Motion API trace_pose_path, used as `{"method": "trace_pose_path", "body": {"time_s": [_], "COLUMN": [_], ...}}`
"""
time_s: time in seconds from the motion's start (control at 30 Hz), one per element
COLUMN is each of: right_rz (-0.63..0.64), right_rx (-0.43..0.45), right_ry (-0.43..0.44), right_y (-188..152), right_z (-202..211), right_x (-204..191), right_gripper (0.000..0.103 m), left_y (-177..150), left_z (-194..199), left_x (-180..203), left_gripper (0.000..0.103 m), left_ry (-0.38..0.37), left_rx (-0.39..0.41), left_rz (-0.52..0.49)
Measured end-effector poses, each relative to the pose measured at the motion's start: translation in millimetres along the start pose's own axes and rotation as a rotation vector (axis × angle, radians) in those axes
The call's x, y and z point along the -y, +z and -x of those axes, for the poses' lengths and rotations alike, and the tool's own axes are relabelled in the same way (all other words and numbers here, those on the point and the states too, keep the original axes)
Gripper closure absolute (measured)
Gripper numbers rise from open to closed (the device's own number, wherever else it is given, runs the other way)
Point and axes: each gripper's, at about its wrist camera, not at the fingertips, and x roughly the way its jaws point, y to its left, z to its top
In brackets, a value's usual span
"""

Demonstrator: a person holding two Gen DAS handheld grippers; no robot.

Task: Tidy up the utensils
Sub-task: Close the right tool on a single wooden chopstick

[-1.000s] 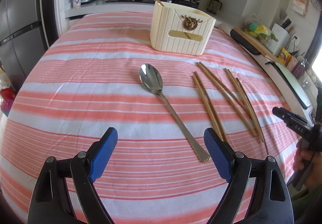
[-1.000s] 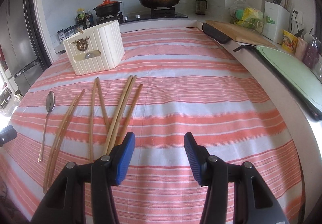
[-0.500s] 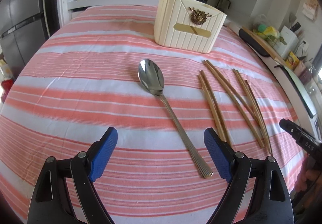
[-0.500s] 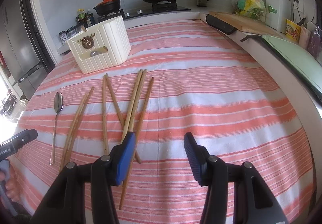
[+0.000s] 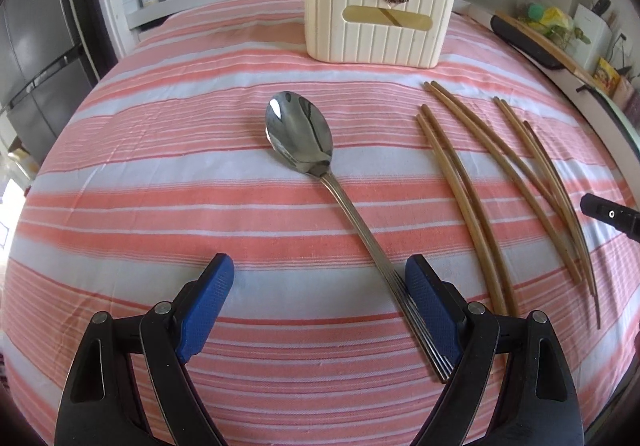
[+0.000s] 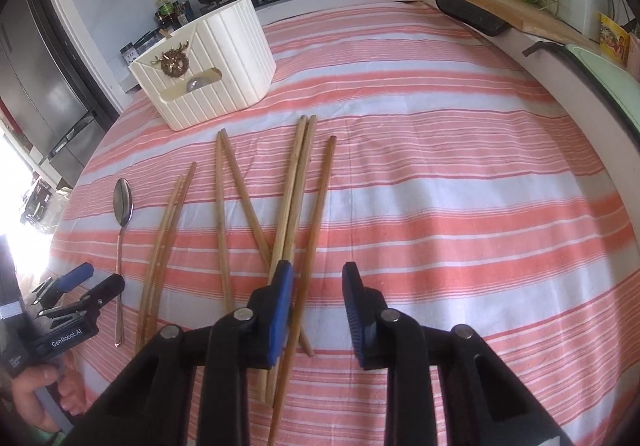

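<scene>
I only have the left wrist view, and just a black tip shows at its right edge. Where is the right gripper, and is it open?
Observer: The right gripper is open, low over the near ends of the chopsticks; its left pad overlaps their middle bunch.
Operator: Anything in the holder besides that stick in its window?
Observer: In the right wrist view, the holder window shows a round, shiny metal shape, likely a spoon bowl.
</scene>
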Motion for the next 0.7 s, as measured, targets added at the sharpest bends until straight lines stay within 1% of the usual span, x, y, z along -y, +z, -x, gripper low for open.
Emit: {"method": "trace_pose_path", "body": {"time_s": [0.1,0.13,0.2,0.27,0.33,0.4,0.43,0.5,0.57,0.7], "right_rz": [0.019,0.016,0.014,0.015,0.032,0.045,0.051,0.061,0.081,0.105], "right_rx": [-0.051,-0.044,-0.056,-0.082,-0.093,-0.094,-0.091,-0.087,-0.096,-0.094], "right_ry": [0.006,-0.002,-0.018,-0.036,-0.066,-0.088,-0.1,-0.108,-0.11,-0.11], "right_y": [2.0,2.7,4.1,2.9,1.5,0.2,0.1,-0.5,-1.0,-2.7], "right_z": [-12.0,-12.0,-12.3,-14.7,-15.9,-14.0,-11.7,-10.5,-11.5,-8.9], "right_x": [-6.3,-6.9,-6.3,-4.1,-1.8,-1.4,0.0,-1.3,-3.5,-7.8], "right_gripper": [0.088,0.088,0.088,0.088,0.095,0.095,0.094,0.088,0.087,0.08], "left_y": [-1.7,-2.3,-3.7,-4.3,-5.1,-6.2,-6.5,-6.7,-7.0,-7.7], "left_z": [0.2,0.6,1.3,2.0,2.0,1.8,1.8,1.6,1.4,1.8], "left_x": [-3.7,-5.6,-10.1,-13.3,-16.4,-20.3,-21.7,-23.0,-22.9,-22.5], "left_gripper": [0.014,0.013,0.013,0.013,0.011,0.01,0.01,0.009,0.008,0.007], "left_ry": [0.011,0.013,0.017,0.021,0.03,0.026,0.025,0.022,0.024,0.026], "left_rx": [-0.001,-0.002,-0.002,-0.002,-0.001,-0.001,0.0,0.003,0.003,0.004], "left_rz": [-0.009,-0.01,-0.008,-0.011,-0.01,-0.002,0.002,0.005,0.001,-0.001]}}
